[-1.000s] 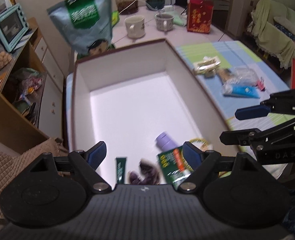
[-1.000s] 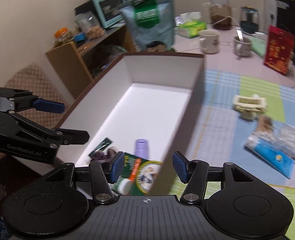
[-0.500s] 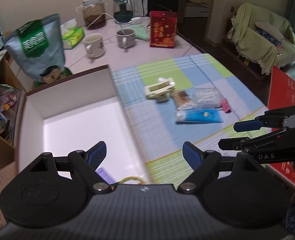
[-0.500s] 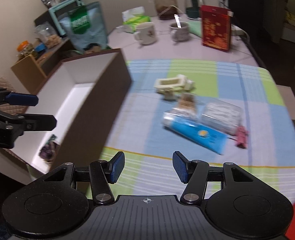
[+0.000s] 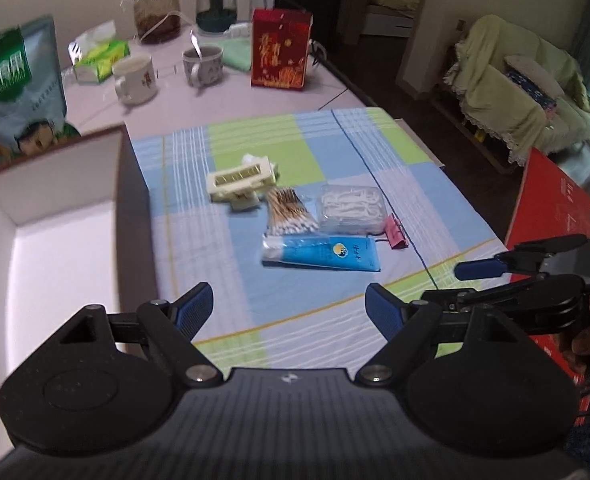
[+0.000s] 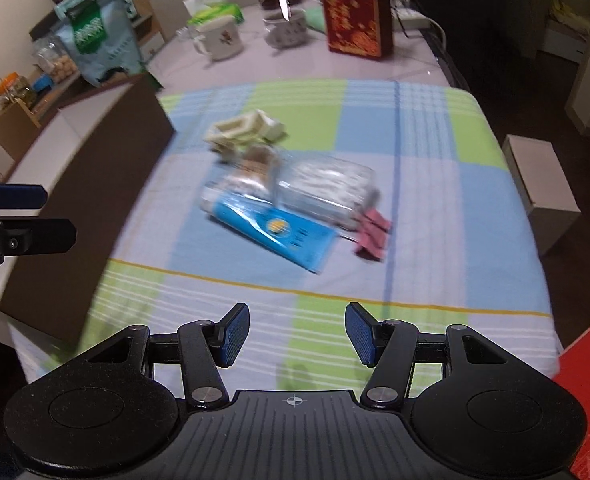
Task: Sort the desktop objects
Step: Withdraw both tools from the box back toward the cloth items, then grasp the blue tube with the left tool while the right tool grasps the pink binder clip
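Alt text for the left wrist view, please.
The open, empty left gripper hovers over a checked cloth holding a blue tube, cotton swabs, a clear packet, a pink clip and a cream holder. White-lined box at left; right gripper at right.

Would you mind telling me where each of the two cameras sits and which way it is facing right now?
Left wrist view: sits on the left gripper, facing across the checked cloth, white box at its left; the right gripper and fingertips show at right.
Right wrist view: sits on the right gripper, facing the same cloth; the left gripper shows at left.
Both share the blue tube.
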